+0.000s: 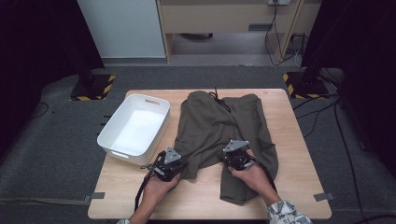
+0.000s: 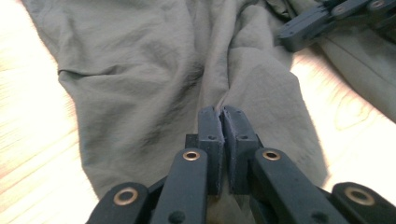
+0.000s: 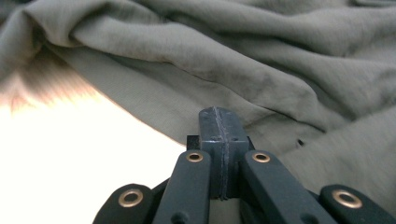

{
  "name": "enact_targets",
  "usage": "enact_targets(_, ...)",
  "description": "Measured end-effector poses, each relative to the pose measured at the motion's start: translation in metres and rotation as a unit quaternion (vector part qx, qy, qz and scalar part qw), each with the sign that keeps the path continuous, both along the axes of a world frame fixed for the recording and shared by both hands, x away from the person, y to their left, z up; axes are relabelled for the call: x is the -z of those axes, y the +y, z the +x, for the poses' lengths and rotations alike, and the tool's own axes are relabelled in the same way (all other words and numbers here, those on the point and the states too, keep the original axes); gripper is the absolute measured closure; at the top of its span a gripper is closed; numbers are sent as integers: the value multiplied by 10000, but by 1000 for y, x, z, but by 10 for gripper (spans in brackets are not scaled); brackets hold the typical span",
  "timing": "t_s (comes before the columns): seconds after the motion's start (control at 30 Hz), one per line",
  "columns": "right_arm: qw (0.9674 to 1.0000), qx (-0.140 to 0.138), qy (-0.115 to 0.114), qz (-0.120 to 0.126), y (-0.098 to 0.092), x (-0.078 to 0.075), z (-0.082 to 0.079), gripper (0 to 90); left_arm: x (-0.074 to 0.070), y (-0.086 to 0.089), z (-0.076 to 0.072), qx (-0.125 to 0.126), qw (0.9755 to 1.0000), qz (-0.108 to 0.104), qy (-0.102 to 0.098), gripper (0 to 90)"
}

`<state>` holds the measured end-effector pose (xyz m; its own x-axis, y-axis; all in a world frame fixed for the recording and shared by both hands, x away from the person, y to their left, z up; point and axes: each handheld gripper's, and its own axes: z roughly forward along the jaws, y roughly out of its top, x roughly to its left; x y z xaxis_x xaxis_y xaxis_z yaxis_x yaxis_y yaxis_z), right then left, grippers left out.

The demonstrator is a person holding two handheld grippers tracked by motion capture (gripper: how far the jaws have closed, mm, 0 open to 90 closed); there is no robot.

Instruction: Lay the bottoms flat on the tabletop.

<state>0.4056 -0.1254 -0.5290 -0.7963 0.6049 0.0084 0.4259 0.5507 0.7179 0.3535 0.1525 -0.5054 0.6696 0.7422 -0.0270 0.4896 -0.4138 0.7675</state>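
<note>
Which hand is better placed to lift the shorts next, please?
Left, probably: the left gripper is shut on a fold of the shorts, which puckers into its jaws. The right gripper is shut with no cloth visible between its jaws, so it must regrasp.

High view looks forward and down over the pale wooden table (image 1: 289,140). Both gripper views sit close and low, facing 12 o'clock across the crumpled olive-green fabric shorts (image 1: 219,126) (image 2: 154,74) (image 3: 261,60), which all three share.

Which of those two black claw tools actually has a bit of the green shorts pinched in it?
The left gripper: a ridge of the olive shorts runs into its closed jaws. The right gripper is shut pad against pad, with no cloth visible between.
</note>
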Motion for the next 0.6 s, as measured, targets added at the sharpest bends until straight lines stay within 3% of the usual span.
enact_targets(0.17, 9998, 15, 14, -213, -19, -8, -5, 900, 0, 4, 2, -39, 9999, 106, -25, 862)
enact_targets(0.3, 9997, 216, -46, -73, -38, -14, -4, 900, 4, 1, 4, 50, 9996, 263, 35, 862)
enact_targets(0.37, 9998, 186, -62, -15, -39, -15, -5, 900, 7, -2, 4, 131, 9993, 353, 84, 859)
enact_targets(0.4, 9998, 169, -45, 11, -38, -15, -6, 883, 7, -3, 2, 170, 9990, 395, 95, 853)
enact_targets(0.5, 9995, 155, -163, 238, -30, -21, -11, 701, 4, -2, -2, 187, 9993, 333, 36, 827)
enact_targets(0.6, 9990, 52, -149, 409, -17, -22, -17, 641, 3, 2, -5, 214, 9990, 383, 20, 831)
